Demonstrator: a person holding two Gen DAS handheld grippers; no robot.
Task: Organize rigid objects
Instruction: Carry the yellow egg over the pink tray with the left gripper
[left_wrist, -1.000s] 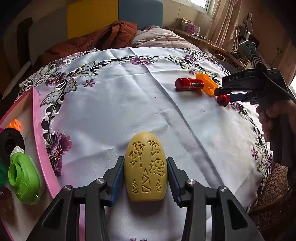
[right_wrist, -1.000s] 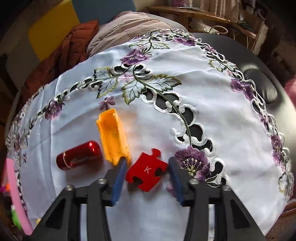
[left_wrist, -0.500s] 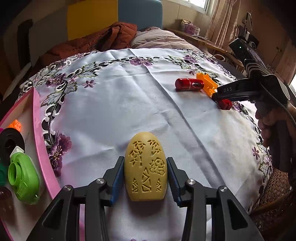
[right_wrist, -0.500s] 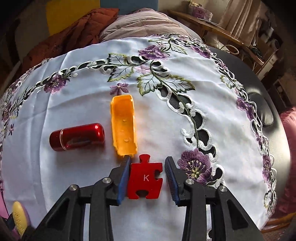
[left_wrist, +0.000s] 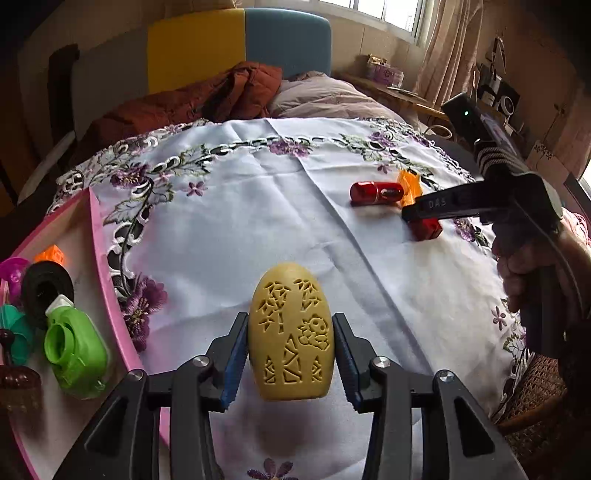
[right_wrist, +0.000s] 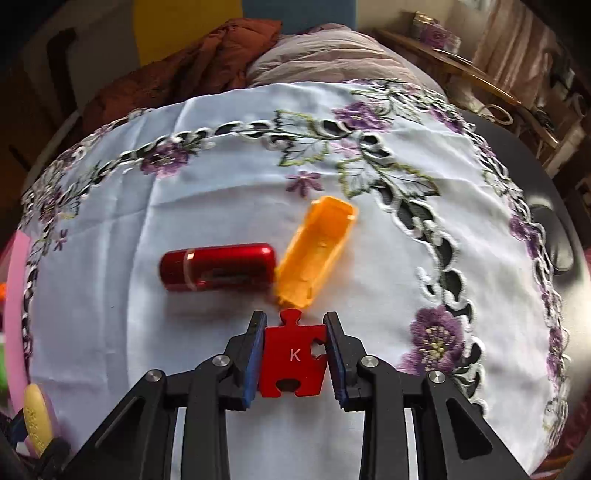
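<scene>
Gripping the yellow carved egg (left_wrist: 290, 339), your left gripper (left_wrist: 290, 356) has both pads pressed to its sides above the tablecloth (left_wrist: 258, 206), beside the pink tray (left_wrist: 107, 280). Your right gripper (right_wrist: 294, 356) is clamped on the red puzzle piece (right_wrist: 293, 363), near the orange shell (right_wrist: 317, 254) and red cylinder (right_wrist: 218, 266).

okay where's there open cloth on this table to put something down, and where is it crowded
Free: the wide plain tablecloth between the pink tray, the yellow carved egg and the red cylinder. Crowded: the tray's inside, and around the orange tray piece and the red K puzzle piece.
</scene>
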